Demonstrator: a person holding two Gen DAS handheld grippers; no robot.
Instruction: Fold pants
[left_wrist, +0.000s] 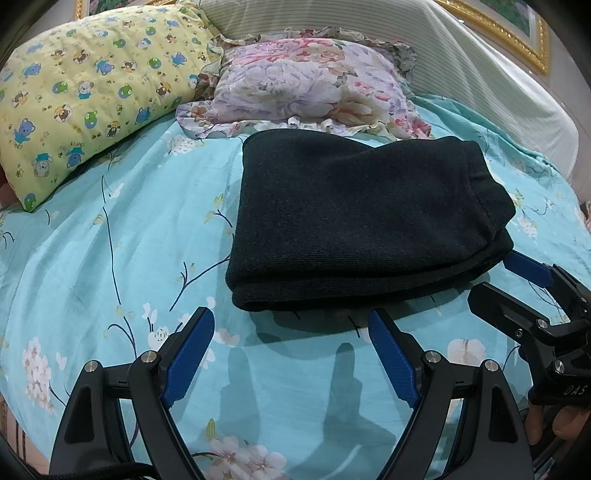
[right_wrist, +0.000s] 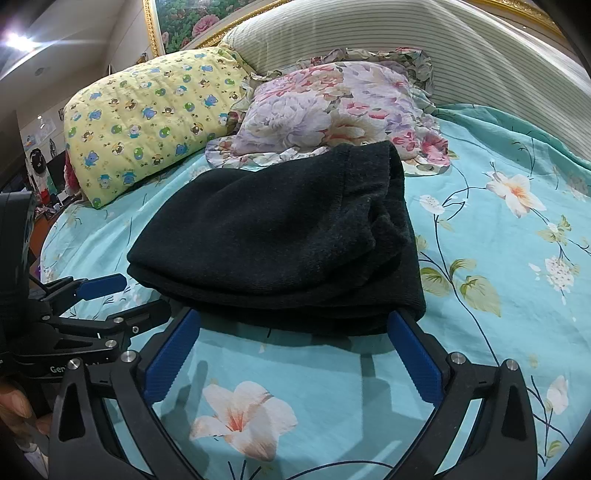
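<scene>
fig. folded black knit pants (left_wrist: 362, 225) lying on the turquoise floral bedsheet (left_wrist: 110, 258), near the floral ruffled pillow (left_wrist: 314, 85).
my left gripper (left_wrist: 291, 332) and right gripper (right_wrist: 295, 325) stand wide, holding nothing; i judge folding nearly done, so i would press edges flush. long axis runs left-right, cuffs rightward.

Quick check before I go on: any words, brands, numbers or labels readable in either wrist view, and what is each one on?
"OAS": white letters on the black body of the right hand-held gripper, left wrist view, partly cut off.
"Gen": start of a white word on the left hand-held gripper, right wrist view; the rest is hidden.
Small print on the yellow pillow: too blurred to read.
Black pants: no visible label.
</scene>
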